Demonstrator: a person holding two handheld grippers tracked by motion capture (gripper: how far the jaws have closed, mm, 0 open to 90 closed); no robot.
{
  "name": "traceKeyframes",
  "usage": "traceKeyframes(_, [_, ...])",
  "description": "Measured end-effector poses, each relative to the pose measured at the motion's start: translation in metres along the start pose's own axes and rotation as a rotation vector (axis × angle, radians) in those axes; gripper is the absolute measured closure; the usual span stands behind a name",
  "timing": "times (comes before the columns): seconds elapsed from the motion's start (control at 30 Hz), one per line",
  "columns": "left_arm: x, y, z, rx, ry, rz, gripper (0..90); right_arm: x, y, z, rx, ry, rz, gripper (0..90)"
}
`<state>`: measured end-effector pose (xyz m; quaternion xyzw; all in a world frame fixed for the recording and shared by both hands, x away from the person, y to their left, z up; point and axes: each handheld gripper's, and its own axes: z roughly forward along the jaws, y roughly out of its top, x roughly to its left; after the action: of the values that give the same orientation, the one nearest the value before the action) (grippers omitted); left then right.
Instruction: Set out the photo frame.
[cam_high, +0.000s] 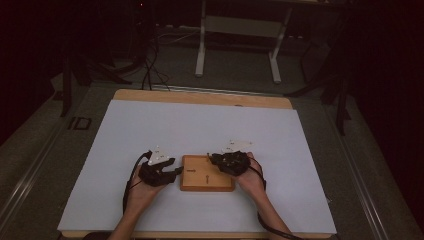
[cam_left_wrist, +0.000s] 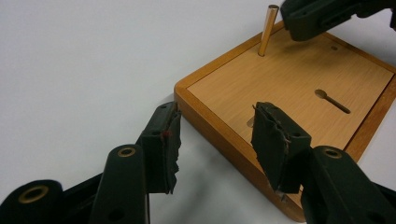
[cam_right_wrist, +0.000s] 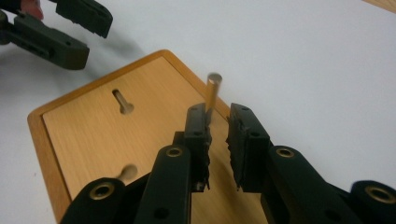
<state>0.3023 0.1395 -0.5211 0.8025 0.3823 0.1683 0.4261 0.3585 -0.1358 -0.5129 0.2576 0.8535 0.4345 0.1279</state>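
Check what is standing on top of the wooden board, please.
A thin brass peg stands upright near one corner of the wooden board. Two keyhole-shaped slots are cut into the board's top. The right gripper covers the peg's foot in its own view.

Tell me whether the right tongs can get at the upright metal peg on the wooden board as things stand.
Probably yes. The right tongs stand open just short of the peg, which stands upright at the board's corner, with nothing between. The left tongs straddle the opposite edge, well clear.
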Motion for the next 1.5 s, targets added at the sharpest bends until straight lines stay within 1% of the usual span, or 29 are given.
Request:
traceKeyframes(0.13, [-0.002,0.000,0.002,0.007,-0.002,0.011,51.5,0.001,0.004,0.006,0.000,0.010,-0.002,75.8])
traceKeyframes(0.17, [-0.002,0.000,0.002,0.009,-0.002,0.012,51.5,0.001,0.007,0.011,-0.001,0.014,-0.001,75.3])
traceKeyframes(0.2, [-0.002,0.000,0.002,0.009,-0.003,0.014,51.5,0.001,0.007,0.011,-0.001,0.014,-0.001,75.3])
traceKeyframes(0.23, [-0.002,0.000,0.003,0.010,-0.004,0.014,51.5,0.000,0.009,0.015,0.000,0.016,-0.003,75.4])
traceKeyframes(0.27, [-0.002,0.000,0.003,0.010,-0.004,0.014,51.5,0.000,0.009,0.015,0.000,0.016,-0.003,75.4])
traceKeyframes(0.3, [-0.002,0.000,0.003,0.011,-0.004,0.015,51.5,-0.001,0.010,0.019,0.004,0.019,0.001,75.5])
traceKeyframes(0.33, [-0.002,0.000,0.003,0.011,-0.004,0.015,51.5,-0.001,0.010,0.019,0.004,0.019,0.001,75.5])
traceKeyframes(0.37, [-0.002,0.000,0.003,0.011,-0.004,0.015,51.5,-0.003,0.010,0.023,0.006,0.020,0.013,76.3])
traceKeyframes(0.47, [-0.002,0.000,0.003,0.012,-0.004,0.014,51.5,-0.005,0.009,0.026,0.012,0.023,0.018,77.2])
traceKeyframes(0.5, [-0.002,0.000,0.003,0.013,-0.005,0.014,51.5,-0.007,0.007,0.028,0.006,0.059,0.033,82.8])
traceKeyframes(0.63, [-0.002,0.000,0.003,0.013,-0.006,0.014,51.6,-0.008,0.006,0.027,0.001,0.065,0.030,83.6])
traceKeyframes(0.7, [-0.002,0.000,0.003,0.015,-0.008,0.016,51.6,-0.008,0.005,0.025,0.003,0.078,0.034,83.9])
traceKeyframes(0.83, [-0.002,0.000,0.001,0.010,-0.014,0.014,51.6,-0.011,0.005,0.027,0.001,0.095,0.061,83.9])
traceKeyframes(0.93, [-0.002,0.000,0.001,0.009,-0.020,0.015,51.5,-0.014,0.005,0.028,-0.005,0.122,0.086,84.0])
traceKeyframes(1.03, [-0.002,0.000,0.000,0.012,-0.030,0.018,51.4,-0.016,0.005,0.029,-0.003,0.129,0.090,84.0])
traceKeyframes(1.1, [-0.006,0.001,0.001,0.015,-0.051,0.036,51.0,-0.018,0.006,0.029,0.007,0.148,0.105,83.9])
traceKeyframes(1.17, [-0.007,0.000,0.000,0.019,-0.060,0.049,50.5,-0.020,0.007,0.030,0.014,0.155,0.116,83.9])
traceKeyframes(1.2, [-0.007,0.000,0.000,0.019,-0.060,0.049,50.3,-0.020,0.007,0.030,0.014,0.155,0.116,83.9])
traceKeyframes(1.23, [-0.008,0.000,-0.002,0.019,-0.073,0.051,50.0,-0.022,0.007,0.031,0.012,0.163,0.128,84.0])
traceKeyframes(1.3, [-0.009,0.000,-0.004,0.013,-0.077,0.056,48.7,-0.024,0.008,0.031,0.019,0.174,0.133,84.0])
traceKeyframes(1.4, [-0.008,-0.001,-0.005,0.009,-0.098,0.052,46.4,-0.026,0.009,0.032,0.028,0.185,0.140,84.0])
traceKeyframes(1.5, [-0.009,-0.002,-0.006,0.013,-0.114,0.066,44.5,-0.028,0.010,0.033,0.031,0.200,0.148,84.0])
